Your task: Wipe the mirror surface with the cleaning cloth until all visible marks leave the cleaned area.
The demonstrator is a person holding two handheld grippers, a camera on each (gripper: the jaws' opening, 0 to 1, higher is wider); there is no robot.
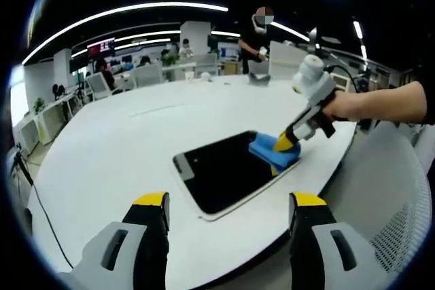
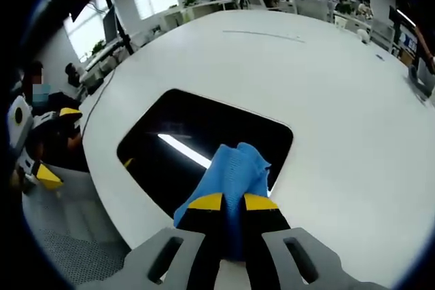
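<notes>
The mirror (image 2: pixel 204 151) lies flat near the edge of the white table (image 2: pixel 326 86), dark and reflecting a ceiling light. We press the blue cloth (image 2: pixel 234 174) onto its near edge, pinched tight in our right gripper (image 2: pixel 232 203) so it drags without slipping. Our left gripper (image 1: pixel 231 202) hangs open and empty above the table, clear of the wiping path.
</notes>
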